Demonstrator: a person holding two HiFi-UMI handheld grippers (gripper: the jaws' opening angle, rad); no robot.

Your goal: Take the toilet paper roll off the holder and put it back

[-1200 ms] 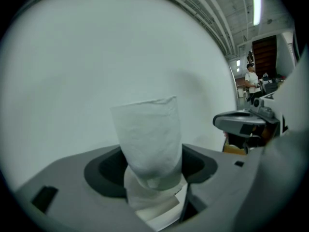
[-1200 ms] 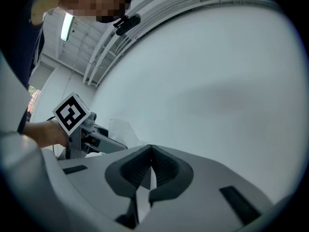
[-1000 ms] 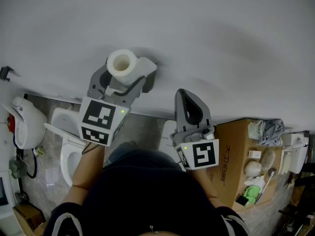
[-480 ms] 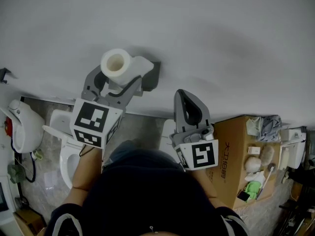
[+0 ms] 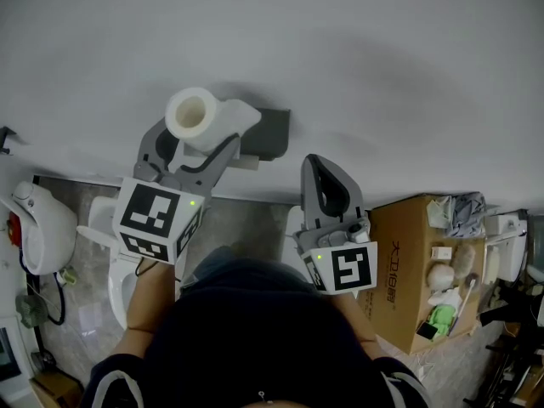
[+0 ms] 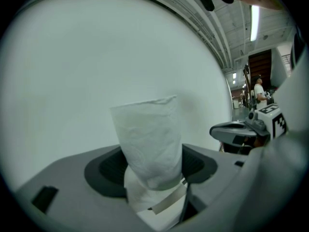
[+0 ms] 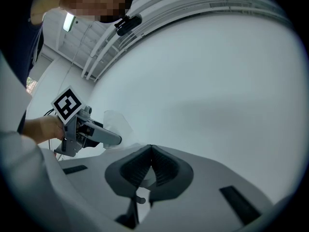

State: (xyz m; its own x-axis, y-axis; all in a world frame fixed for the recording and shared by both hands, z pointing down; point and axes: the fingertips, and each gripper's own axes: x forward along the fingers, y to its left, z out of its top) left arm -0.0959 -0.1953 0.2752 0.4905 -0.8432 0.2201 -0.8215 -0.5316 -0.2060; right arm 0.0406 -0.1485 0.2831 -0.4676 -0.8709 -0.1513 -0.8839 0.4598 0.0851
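Against the wall (image 5: pixel 365 66), your left hand-held gripper (image 5: pixel 201 136) is clamped across the sides of the toilet paper roll (image 5: pixel 191 113), its jaws spread wide by the roll's girth. The roll hangs in the air just left of the dark holder (image 5: pixel 270 133) and apart from it, so by my reading it is off the mount and free to go back on. Gripping it by the flanks leaves the core open for that. Your right hand-held gripper (image 5: pixel 320 167) is closed on nothing (its pads meet in its own view) and sits off to the right, clear of the work.

From the head view the hollow core faces up at you, so the roll's long axis seems to run roughly along the wall. A loose flap of paper appears to trail toward the holder.
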